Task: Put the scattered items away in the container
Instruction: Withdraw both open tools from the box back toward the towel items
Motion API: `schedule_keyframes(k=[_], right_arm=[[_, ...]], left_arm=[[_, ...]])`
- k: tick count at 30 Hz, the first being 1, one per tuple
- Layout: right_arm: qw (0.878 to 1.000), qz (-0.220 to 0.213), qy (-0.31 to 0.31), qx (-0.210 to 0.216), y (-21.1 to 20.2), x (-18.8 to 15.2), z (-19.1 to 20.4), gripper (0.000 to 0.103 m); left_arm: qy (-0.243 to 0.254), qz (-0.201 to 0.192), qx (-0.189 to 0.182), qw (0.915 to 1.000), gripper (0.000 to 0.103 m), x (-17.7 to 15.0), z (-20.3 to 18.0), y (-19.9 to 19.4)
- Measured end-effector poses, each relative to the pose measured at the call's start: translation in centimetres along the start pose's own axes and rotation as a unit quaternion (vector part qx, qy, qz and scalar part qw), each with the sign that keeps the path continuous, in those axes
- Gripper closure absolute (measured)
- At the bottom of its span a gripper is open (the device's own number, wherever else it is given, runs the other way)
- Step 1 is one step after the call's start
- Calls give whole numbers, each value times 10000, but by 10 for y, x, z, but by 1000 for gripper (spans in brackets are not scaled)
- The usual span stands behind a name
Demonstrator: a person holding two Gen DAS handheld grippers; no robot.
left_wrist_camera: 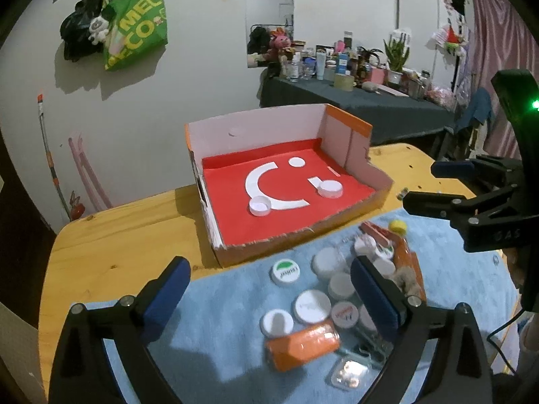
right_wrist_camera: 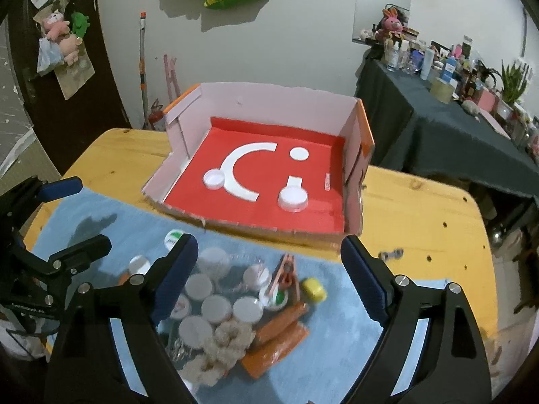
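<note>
An open cardboard box (left_wrist_camera: pixel 256 124) (right_wrist_camera: pixel 269 101) with a red floor stands on the wooden table (left_wrist_camera: pixel 118 235). Two white caps (left_wrist_camera: pixel 260 205) (left_wrist_camera: pixel 330 189) lie inside it. In front, on a blue towel (left_wrist_camera: pixel 219 303) (right_wrist_camera: pixel 337 320), lies a heap: several white caps (left_wrist_camera: pixel 312 305) (right_wrist_camera: pixel 217 308), a green-and-white cap (left_wrist_camera: pixel 285 272), an orange tube (left_wrist_camera: pixel 303 345), a yellow cap (right_wrist_camera: pixel 313 289), an orange clothespin (right_wrist_camera: pixel 284 274) and a beige fluffy thing (right_wrist_camera: pixel 222 343). My left gripper (left_wrist_camera: pixel 269 269) (right_wrist_camera: pixel 89 212) hangs open above the heap, holding nothing. My right gripper (right_wrist_camera: pixel 269 245) (left_wrist_camera: pixel 424 185) is open and empty too.
A small clear case (left_wrist_camera: pixel 348 372) lies at the towel's near edge. A small metal piece (right_wrist_camera: pixel 390 254) sits on bare wood right of the box. Behind the table stands a dark-covered side table (left_wrist_camera: pixel 353 101) (right_wrist_camera: pixel 438 118) crowded with bottles and plants.
</note>
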State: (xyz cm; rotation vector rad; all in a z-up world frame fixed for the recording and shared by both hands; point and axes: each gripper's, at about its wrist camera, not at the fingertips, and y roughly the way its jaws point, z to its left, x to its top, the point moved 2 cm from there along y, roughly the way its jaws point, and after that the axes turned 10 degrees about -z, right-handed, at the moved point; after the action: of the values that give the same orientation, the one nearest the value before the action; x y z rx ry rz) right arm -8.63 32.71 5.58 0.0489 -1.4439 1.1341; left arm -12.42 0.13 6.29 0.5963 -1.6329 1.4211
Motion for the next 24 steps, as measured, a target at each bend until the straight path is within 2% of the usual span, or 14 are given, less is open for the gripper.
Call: schedule_keyframes(k=[13,19,24], right_arm=[[9998,113,-105,92,-26,-51,13,13],[9965,364,-475,576,-36,-87,37,13],[9931,541,-743,731,-39,-111,53,13]], left_arm=[[65,262,-357,9990,4,-49,-20,-16],[284,360,-674,9967,4,-71,-36,-18],[388,426,-853,9947,5,-86,-45,-21]])
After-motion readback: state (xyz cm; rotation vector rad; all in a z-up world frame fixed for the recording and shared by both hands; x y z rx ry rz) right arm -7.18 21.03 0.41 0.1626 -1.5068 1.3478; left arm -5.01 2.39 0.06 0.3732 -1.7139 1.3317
